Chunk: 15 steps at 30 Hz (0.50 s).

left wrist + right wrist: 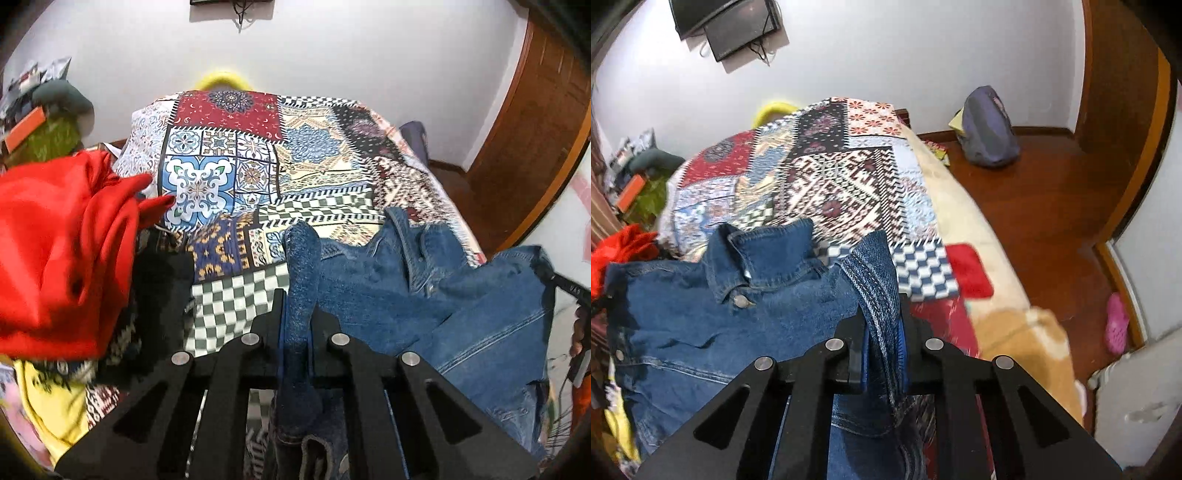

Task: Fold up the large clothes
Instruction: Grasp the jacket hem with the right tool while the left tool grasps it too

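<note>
A denim jacket [701, 317] is lying spread across the near end of the bed [960, 206], on top of a patchwork bedspread [314, 173]. Its collar [757, 254] is pointing toward the far end of the bed, and its body is stretching sideways between the two tongs, so the long axis is running roughly left to right. The left tongs [297, 314] are closing on a bunched fold of denim that is standing up between the fingers. The right tongs [882, 317] are pinching another raised fold of the same jacket at its right side. Both tongs are reaching forward over the bed at a downward tilt, with the gripped cloth lifting above the rest of the jacket. A red garment [62, 254] is lying heaped at the left of the jacket, with a yellow garment [51, 402] and a dark knit piece [159, 291] beside it. A purple backpack [990, 129] is sitting on the wooden floor [1052, 192] by the wall, and a pink shoe [1117, 321] is lying near the door.
</note>
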Available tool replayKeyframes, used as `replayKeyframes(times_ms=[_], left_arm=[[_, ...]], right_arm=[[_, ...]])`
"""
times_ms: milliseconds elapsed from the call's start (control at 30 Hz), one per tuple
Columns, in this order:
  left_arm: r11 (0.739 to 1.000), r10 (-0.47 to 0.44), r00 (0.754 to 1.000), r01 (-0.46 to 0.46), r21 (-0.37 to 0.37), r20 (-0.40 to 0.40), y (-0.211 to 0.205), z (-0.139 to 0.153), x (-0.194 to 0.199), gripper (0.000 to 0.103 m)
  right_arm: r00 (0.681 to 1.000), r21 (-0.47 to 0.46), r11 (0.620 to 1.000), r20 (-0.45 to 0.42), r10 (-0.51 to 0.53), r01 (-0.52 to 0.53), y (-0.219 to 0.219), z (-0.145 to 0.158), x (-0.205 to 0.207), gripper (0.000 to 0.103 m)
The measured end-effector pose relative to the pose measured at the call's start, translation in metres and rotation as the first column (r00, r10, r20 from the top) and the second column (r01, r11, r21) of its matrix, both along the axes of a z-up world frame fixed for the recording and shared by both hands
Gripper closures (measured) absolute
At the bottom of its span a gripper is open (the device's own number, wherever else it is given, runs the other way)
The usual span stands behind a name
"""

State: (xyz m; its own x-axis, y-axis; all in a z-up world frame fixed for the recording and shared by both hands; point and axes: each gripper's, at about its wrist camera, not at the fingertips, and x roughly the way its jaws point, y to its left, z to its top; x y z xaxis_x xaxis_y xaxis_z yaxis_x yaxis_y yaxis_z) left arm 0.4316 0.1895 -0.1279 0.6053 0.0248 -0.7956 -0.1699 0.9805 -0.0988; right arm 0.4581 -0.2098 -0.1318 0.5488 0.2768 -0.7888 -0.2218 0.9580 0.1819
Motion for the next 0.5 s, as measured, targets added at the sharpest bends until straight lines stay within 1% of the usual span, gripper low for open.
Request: replayKeyframes(times_ms=[133, 200, 333, 400, 500], left_arm=[[0.999, 0.024, 0.999, -0.022, 0.033, -0.048, 0.004, -0.023, 0.022, 0.095], [0.999, 0.035, 0.996, -0.032, 0.038, -0.082, 0.008, -0.037, 0.029, 0.095], [0.998, 0.058, 0.99, -0.054, 0.033, -0.13, 0.017, -0.063, 0.032, 0.093], [0.997, 0.069, 0.987, -0.062, 0.051, -0.142, 0.019, -0.072, 0.032, 0.092], [0.995, 0.078, 0.984, -0.066, 0.076, -0.16, 0.019, -0.081, 0.032, 0.09]], right_arm=[[0.999, -0.021, 0.999, -0.022, -0.034, 0.034, 0.002, -0.018, 0.02, 0.092], [0.997, -0.033, 0.998, -0.051, -0.05, 0.048, 0.0, -0.032, 0.03, 0.092], [0.994, -0.052, 0.997, -0.092, -0.065, 0.061, -0.005, -0.055, 0.035, 0.092], [0.993, -0.061, 0.996, -0.101, -0.065, 0.059, -0.006, -0.063, 0.036, 0.091], [0.994, -0.091, 0.995, -0.096, -0.058, 0.049, -0.003, -0.066, 0.034, 0.088]])
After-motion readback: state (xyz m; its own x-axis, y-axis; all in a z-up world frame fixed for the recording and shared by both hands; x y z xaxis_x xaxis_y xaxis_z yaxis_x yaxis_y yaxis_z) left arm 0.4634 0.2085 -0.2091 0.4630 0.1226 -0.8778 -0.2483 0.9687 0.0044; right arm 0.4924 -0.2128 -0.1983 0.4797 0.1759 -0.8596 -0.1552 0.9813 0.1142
